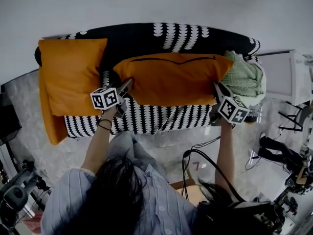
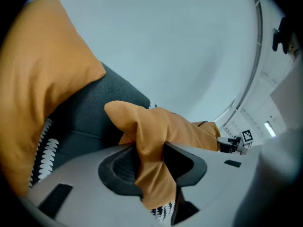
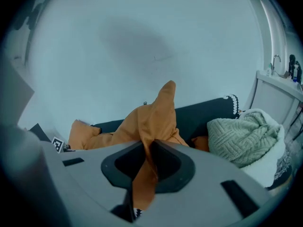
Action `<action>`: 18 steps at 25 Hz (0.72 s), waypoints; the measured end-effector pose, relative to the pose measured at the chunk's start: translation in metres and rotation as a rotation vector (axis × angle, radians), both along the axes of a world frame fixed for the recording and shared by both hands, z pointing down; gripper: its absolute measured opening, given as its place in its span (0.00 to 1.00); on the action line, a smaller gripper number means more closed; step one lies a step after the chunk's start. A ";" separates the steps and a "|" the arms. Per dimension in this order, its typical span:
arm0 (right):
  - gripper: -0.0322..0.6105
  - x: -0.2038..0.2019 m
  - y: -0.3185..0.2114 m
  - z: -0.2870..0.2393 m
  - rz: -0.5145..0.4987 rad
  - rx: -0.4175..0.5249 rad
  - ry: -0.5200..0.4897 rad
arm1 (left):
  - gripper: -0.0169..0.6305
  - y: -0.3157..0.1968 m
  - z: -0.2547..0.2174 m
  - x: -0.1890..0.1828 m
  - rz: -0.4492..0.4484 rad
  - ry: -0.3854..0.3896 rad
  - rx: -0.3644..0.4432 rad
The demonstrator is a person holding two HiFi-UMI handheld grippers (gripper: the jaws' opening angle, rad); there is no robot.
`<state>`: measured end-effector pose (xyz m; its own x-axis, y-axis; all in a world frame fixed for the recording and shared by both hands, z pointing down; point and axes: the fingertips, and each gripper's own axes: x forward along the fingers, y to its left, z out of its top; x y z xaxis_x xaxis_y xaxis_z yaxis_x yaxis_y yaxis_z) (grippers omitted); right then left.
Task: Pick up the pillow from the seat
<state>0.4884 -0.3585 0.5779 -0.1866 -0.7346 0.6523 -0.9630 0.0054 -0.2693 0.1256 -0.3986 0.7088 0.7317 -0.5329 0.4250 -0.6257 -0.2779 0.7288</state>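
Looking down in the head view, the orange pillow (image 1: 173, 77) lies on the patterned sofa (image 1: 146, 119) between the left tongs (image 1: 128, 85) and the right tongs (image 1: 216, 87). In the left gripper view, those tongs (image 2: 151, 167) pinch a thick fold of its corner. In the right gripper view, those tongs (image 3: 147, 162) clamp thin fabric of its other corner, with a green blanket (image 3: 244, 134) to their right.

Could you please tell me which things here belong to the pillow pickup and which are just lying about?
In the job: middle pillow, pinched at each end by the left gripper and right gripper; sofa seat under it.
Lying about: other pillow, green blanket, floor cables.
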 end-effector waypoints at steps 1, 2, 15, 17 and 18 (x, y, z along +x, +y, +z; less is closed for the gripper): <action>0.15 -0.006 0.007 -0.011 0.008 0.025 0.001 | 0.27 0.002 -0.011 -0.006 -0.005 0.006 0.023; 0.15 -0.012 0.014 -0.022 0.016 0.051 0.003 | 0.27 0.003 -0.024 -0.012 -0.009 0.011 0.048; 0.15 -0.047 0.088 -0.145 0.094 0.281 -0.026 | 0.27 0.027 -0.182 -0.052 -0.052 0.080 0.335; 0.15 -0.051 0.107 -0.153 0.111 0.293 -0.030 | 0.27 0.037 -0.198 -0.056 -0.040 0.081 0.359; 0.15 -0.054 0.117 -0.155 0.124 0.297 -0.035 | 0.27 0.042 -0.203 -0.059 -0.032 0.079 0.368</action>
